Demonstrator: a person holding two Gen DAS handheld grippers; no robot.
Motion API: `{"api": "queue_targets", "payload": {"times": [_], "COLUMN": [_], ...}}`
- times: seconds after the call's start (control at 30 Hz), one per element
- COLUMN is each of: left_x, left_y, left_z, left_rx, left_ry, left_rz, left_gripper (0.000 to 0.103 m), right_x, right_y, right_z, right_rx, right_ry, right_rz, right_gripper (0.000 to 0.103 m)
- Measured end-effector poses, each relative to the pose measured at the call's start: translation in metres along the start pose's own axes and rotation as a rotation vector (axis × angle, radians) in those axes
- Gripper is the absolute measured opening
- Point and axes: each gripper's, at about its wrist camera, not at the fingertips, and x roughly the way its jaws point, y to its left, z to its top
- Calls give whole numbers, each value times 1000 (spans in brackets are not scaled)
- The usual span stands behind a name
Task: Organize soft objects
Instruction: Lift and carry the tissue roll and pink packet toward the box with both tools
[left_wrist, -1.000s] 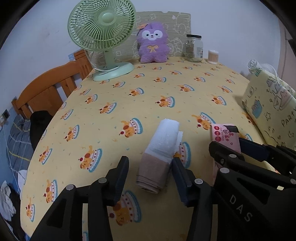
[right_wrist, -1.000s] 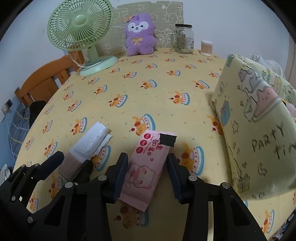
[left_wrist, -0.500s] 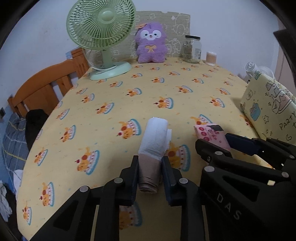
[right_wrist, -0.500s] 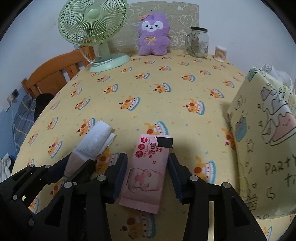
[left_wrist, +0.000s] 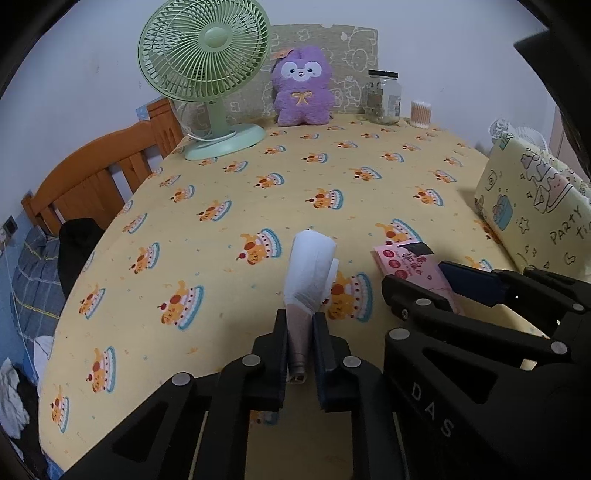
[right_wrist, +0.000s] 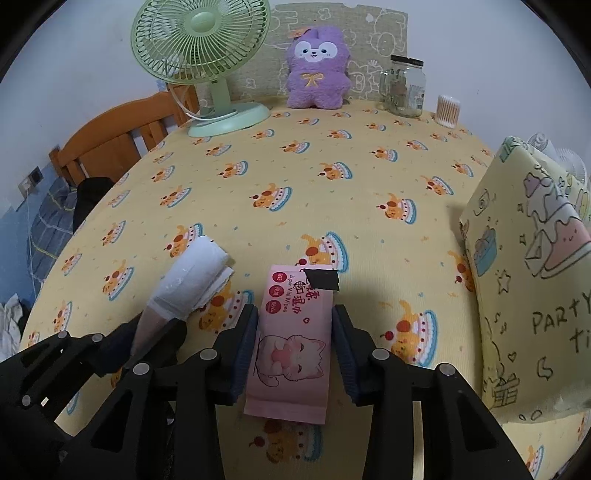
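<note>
A white and beige rolled tissue pack (left_wrist: 309, 273) lies on the yellow cake-print tablecloth (left_wrist: 258, 214). My left gripper (left_wrist: 300, 325) is shut on its beige near end. The roll also shows in the right wrist view (right_wrist: 192, 280). A pink wet-wipes pack (right_wrist: 291, 343) with a cat picture lies flat between the fingers of my right gripper (right_wrist: 294, 317). The jaws stand at its two long sides, closed against them. The pink pack also shows in the left wrist view (left_wrist: 410, 266). A purple plush toy (right_wrist: 318, 66) sits upright at the table's far edge.
A green desk fan (right_wrist: 207, 62) stands far left. A glass jar (right_wrist: 404, 86) and a cotton-swab cup (right_wrist: 448, 110) stand far right. A yellow "PARTY" cushion (right_wrist: 532, 277) lies along the right edge. A wooden chair (right_wrist: 118, 144) is beyond the left edge.
My left gripper has closed on the beige end of the roll. My right gripper's fingers have closed in on the sides of the pink pack.
</note>
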Motion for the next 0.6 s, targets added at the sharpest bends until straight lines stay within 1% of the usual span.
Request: {"api": "queue_targets", "payload": {"times": [0.07,0.2,0.6], "left_x": [-2,-7,-31], "left_y": [-1,-6,-14], "left_z": [-1,-2,-2], "left_rx": [-9,-14,-33], "left_ry": [1,-3,-38], "left_rz": [-20,-33,-54], "left_gripper": [6,4,2], "right_x": [-2,-9,-37], "right_y": [-1,-4,-9], "right_z": [-1,-3,-7], "right_rx": [2,4,3], "right_ry": [1,-3,-59], "right_rz": [-3,-5,-12], "right_gripper": [43,43,44]}}
